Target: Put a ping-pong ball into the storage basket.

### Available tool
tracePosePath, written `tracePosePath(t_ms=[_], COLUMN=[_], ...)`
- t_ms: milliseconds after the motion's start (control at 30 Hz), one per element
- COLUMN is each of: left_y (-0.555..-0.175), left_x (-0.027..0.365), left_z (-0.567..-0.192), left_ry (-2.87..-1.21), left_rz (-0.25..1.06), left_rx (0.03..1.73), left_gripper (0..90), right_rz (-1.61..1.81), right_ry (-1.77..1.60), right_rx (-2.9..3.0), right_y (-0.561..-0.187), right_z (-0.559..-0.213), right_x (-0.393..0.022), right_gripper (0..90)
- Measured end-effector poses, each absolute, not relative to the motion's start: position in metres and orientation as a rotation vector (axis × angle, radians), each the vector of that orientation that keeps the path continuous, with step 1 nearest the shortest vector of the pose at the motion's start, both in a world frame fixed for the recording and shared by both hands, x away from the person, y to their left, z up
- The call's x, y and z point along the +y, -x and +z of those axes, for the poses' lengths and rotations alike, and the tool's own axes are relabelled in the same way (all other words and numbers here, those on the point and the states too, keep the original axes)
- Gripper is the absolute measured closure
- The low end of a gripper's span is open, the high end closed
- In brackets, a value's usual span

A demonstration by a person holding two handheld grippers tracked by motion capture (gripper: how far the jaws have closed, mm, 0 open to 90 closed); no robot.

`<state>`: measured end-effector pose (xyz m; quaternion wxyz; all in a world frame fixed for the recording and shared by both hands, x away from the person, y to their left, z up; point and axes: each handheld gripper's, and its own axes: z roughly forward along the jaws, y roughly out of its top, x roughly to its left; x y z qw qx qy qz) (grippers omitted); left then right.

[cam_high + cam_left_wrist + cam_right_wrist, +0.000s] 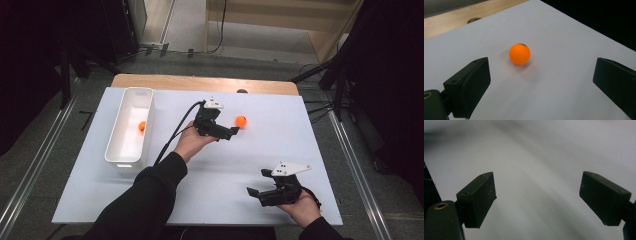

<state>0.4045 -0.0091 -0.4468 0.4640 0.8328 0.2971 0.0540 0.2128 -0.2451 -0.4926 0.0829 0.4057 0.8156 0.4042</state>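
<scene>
A big white sheet (200, 200) covers the wooden table (200, 82). A long white plastic tub (124, 155) sits at its left side with one small orange ball (142, 126) inside. The left gripper (234, 131) has its jaws wide apart, holding nothing. Another round orange ball (519, 54) lies just ahead of them, untouched. The right gripper (256, 192) rests near the front edge, jaws wide, empty.

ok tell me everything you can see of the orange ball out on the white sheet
The orange ball is small, round, smooth and matt, like plastic, with a dark mark near its top. It rests on the white sheet, right of the white bin. It lies just ahead of the left tongs, whose jaws stand open and do not touch it.
</scene>
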Motion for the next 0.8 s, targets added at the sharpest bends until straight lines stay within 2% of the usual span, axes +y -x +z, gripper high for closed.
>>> tracePosePath(t_ms=[167, 800], left_y=[-0.41, -0.425], left_x=[-0.014, -0.039], left_z=[-0.451, -0.458], left_ry=[-2.043, -2.065], left_rz=[0.099, 0.207], left_rx=[0.751, 0.758], left_gripper=[2.0, 4.7], right_rz=[1.211, 1.23], right_ry=[-1.206, -1.204], right_rx=[2.431, 2.431], right_y=[-0.213, -0.212], right_z=[-0.492, -0.492], right_x=[-0.246, -0.247], right_gripper=[12.3, 12.3])
